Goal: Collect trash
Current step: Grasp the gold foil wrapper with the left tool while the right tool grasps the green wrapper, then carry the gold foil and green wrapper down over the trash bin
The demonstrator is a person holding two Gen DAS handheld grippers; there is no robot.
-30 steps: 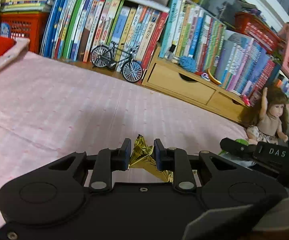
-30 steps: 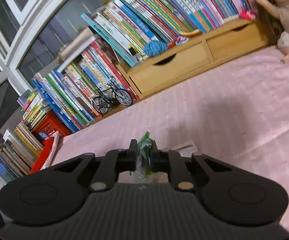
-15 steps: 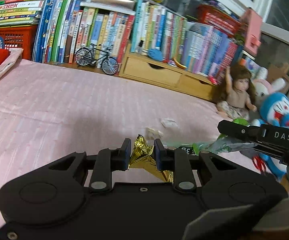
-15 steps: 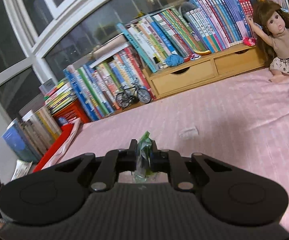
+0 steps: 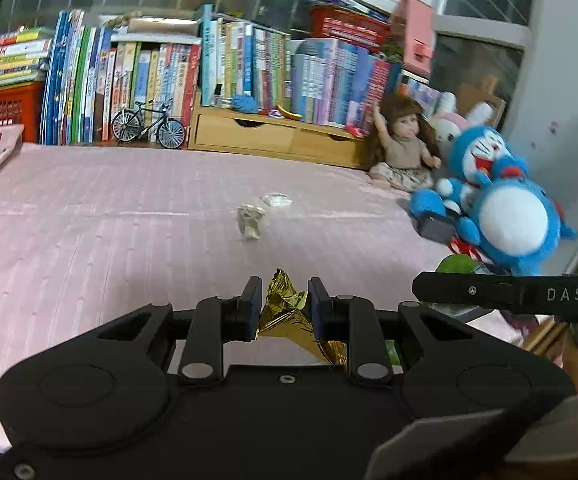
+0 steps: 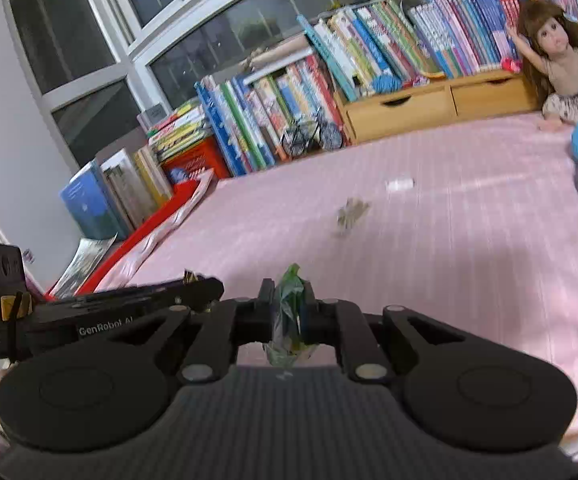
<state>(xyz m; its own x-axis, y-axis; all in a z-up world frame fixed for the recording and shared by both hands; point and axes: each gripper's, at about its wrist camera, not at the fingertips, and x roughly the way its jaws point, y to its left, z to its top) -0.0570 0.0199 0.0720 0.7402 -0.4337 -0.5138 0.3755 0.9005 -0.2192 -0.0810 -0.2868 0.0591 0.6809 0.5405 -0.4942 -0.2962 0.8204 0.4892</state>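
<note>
A pink quilted bedspread (image 5: 129, 216) covers the bed and fills the foreground. Along its far edge stands a low wooden drawer unit (image 5: 273, 138) with two drawers, the landmark here. On top of it a row of upright books (image 5: 289, 72) runs its whole length. To its left, more children's books (image 5: 121, 88) stand on edge, a miniature bicycle (image 5: 148, 125) in front of them. Further left sits a red plastic crate (image 5: 5, 108) under a stack of books. To the right of the unit, a doll (image 5: 403, 140) and a blue plush toy (image 5: 505, 200) rest beside a pale wall (image 5: 561, 80). Behind the unit rise dark, white-framed windows (image 6: 101, 40).
</note>
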